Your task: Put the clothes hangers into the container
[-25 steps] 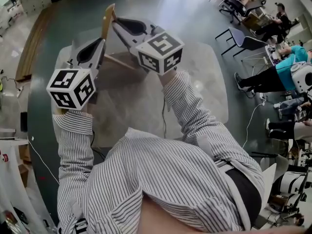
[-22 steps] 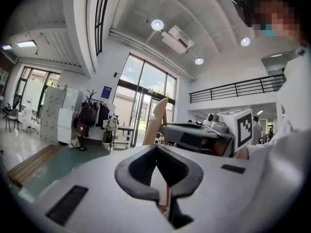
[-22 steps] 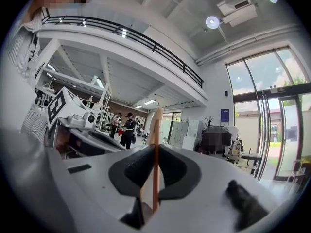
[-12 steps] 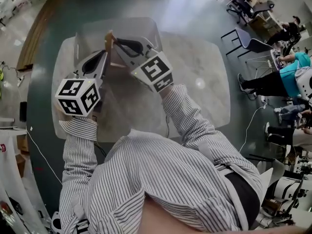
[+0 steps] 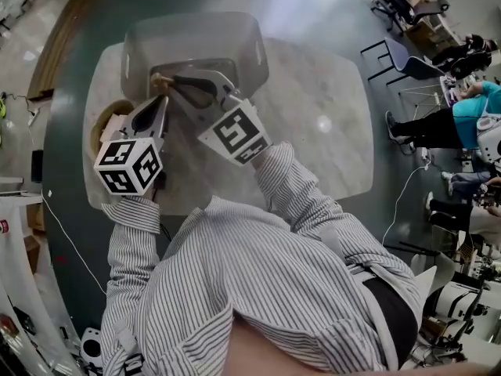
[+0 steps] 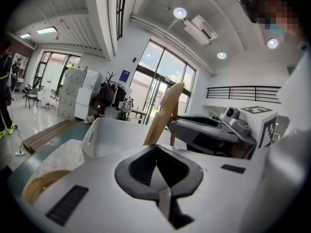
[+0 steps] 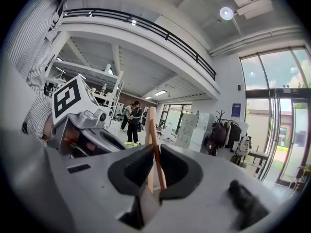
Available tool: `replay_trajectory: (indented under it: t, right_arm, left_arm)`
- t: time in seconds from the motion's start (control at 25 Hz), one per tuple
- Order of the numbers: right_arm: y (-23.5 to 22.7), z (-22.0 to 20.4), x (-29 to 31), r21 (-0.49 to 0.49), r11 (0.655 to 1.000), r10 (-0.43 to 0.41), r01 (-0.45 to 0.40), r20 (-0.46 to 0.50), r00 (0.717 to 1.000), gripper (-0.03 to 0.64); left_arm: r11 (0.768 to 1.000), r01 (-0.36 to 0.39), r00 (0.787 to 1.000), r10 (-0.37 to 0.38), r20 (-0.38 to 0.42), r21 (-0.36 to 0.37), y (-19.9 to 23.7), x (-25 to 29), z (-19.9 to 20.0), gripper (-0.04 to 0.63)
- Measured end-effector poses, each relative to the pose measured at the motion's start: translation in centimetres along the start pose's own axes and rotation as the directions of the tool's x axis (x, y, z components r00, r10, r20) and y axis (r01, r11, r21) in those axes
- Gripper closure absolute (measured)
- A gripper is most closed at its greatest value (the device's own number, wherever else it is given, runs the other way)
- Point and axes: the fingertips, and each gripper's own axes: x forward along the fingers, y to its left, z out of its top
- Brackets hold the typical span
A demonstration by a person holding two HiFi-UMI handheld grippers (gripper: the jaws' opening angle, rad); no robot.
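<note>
A wooden clothes hanger (image 6: 165, 111) stands nearly upright between my two grippers, and only its tip (image 5: 157, 77) shows in the head view. My left gripper (image 5: 159, 99) is shut on its lower part (image 6: 156, 145). From the other side, my right gripper (image 5: 170, 81) is shut on the same hanger (image 7: 152, 130). Both are over the near edge of the translucent white container (image 5: 250, 45), which stands at the far side of the marble table (image 5: 313, 131). The container's wall with a handle slot (image 6: 104, 135) rises just beyond the left gripper's jaws. What lies inside the container is hidden.
A round wooden object (image 5: 103, 125) lies at the table's left edge, beside my left gripper. Office chairs (image 5: 399, 57) and seated people (image 5: 446, 124) are off to the right, away from the table. White cabinets (image 6: 77, 98) and tall windows stand behind the container.
Both grippers have lowered the hanger from a raised position down to the container's near edge. The hanger now hides almost wholly behind the grippers in the head view.
</note>
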Motion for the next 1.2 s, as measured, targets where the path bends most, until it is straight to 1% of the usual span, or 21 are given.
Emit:
replay_trajectory:
  t: [0.24,0.44,0.76,0.96,1.2]
  right_arm:
    - [0.7,-0.5,-0.3,0.006,1.0,-0.01,0.01,-0.009,1.0,0.566]
    - [1.6,-2.0,-0.2,0.024,1.0,0.013,-0.012,-0.054,0.998,0.552]
    - [2.7,-4.3,0.4,0.038,0.999,0.011,-0.007,-0.106,0.994,0.532]
    - [2.6,-4.5,0.6,0.046,0.999,0.008,-0.003,-0.124,0.992,0.531]
    - [2.7,-4.5,0.5,0.064,0.998,0.016,-0.007,-0.14,0.99,0.529]
  left_arm:
    - [1.0,-0.012,1.0,0.011,-0.014,-0.021,-0.1,-0.8,-1.3,0.584]
    - [1.0,-0.011,1.0,0.011,-0.016,-0.023,-0.4,-1.2,-1.9,0.585]
    - [1.0,-0.01,1.0,0.01,-0.029,-0.021,-0.5,-2.0,-2.8,0.584]
    - [1.0,-0.011,0.999,0.01,-0.032,-0.02,-0.5,-2.2,-2.9,0.584]
    - [1.0,0.008,1.0,-0.008,-0.026,-0.007,-1.3,-2.1,-2.5,0.585]
